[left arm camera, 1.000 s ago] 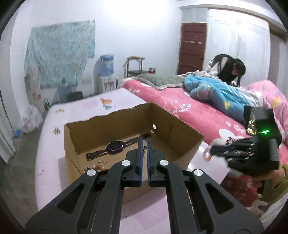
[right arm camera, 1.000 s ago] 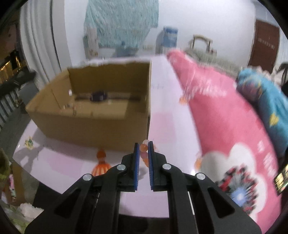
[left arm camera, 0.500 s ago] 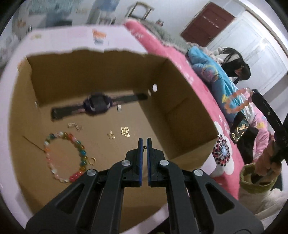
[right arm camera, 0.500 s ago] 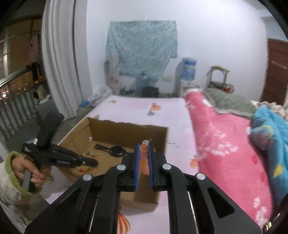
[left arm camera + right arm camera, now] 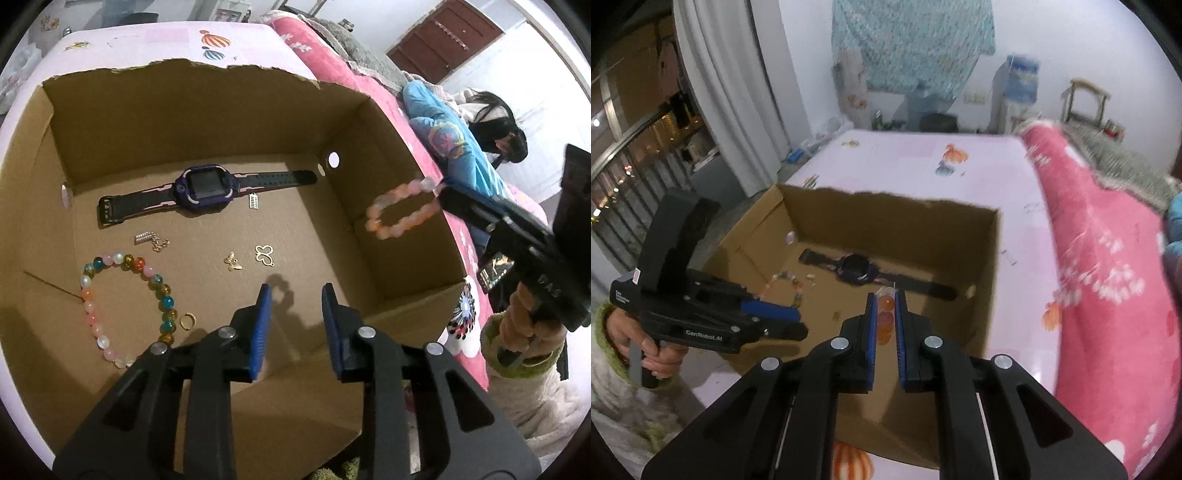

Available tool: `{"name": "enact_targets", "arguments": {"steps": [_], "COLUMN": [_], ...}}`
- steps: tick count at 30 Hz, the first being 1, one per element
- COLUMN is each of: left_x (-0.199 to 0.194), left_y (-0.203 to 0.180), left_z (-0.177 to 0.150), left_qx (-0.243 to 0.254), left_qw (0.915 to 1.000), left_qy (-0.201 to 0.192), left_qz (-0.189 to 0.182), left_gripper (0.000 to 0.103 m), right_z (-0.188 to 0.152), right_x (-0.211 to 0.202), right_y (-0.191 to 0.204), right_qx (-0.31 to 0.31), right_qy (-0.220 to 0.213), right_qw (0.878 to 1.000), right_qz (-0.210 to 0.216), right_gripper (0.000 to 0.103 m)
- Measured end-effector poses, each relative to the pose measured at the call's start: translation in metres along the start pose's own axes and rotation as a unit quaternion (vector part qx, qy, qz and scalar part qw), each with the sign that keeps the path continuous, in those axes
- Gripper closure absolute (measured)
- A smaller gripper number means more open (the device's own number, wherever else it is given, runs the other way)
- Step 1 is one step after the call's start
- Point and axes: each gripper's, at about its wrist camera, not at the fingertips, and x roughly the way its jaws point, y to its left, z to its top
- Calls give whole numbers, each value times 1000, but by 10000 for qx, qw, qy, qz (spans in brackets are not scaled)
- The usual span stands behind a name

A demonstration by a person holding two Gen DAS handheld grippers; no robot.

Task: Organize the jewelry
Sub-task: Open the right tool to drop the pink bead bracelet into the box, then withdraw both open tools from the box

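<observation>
An open cardboard box stands on the pale pink tabletop. On its floor lie a dark smartwatch, a multicoloured bead bracelet, small gold charms and a gold ring. My left gripper hangs low over the near part of the box; its jaws are opening and nothing shows between the pads. My right gripper is shut on an orange bead bracelet. In the left wrist view that bracelet dangles from the right gripper over the box's right wall.
A pink flowered blanket covers the bed right of the table. A person sits on the bed beyond a blue quilt. White curtains and a window railing are to the left, a water dispenser by the far wall.
My left gripper has dropped down into the box and its jaws have parted. My right gripper has lifted the orange bracelet off the table and carried it over the box.
</observation>
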Motion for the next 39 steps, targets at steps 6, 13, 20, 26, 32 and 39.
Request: {"name": "enact_targets", "arguments": {"steps": [6, 13, 20, 26, 32, 39], "left_x": [-32, -107, -143, -92, -83, -85], "left_y": [-7, -11, 29, 71, 47, 38], "left_z": [-7, -35, -61, -69, -76, -91], "left_qx": [100, 58, -547, -1526, -1365, -1494], "left_qw": [9980, 9826, 9687, 9777, 9802, 9788], "left_qy": [-605, -1832, -2339, -1441, -1385, -1366], "left_qz": [141, 305, 629, 47, 385, 311], "left_gripper": [71, 43, 18, 18, 18, 18], "right_z": [1, -4, -19, -57, -65, -73], "right_x": [32, 9, -41, -14, 3, -7], "right_y": [-5, -16, -46, -87, -66, -59], "right_qx": [108, 337, 951, 2170, 1961, 2000], "right_qy": [795, 473, -353, 102, 493, 534], "right_qw": [9967, 9981, 9936, 9760, 9788, 9780], "right_qz": [155, -197, -497, 149, 322, 241], "right_gripper": [92, 72, 50, 50, 48, 48]}}
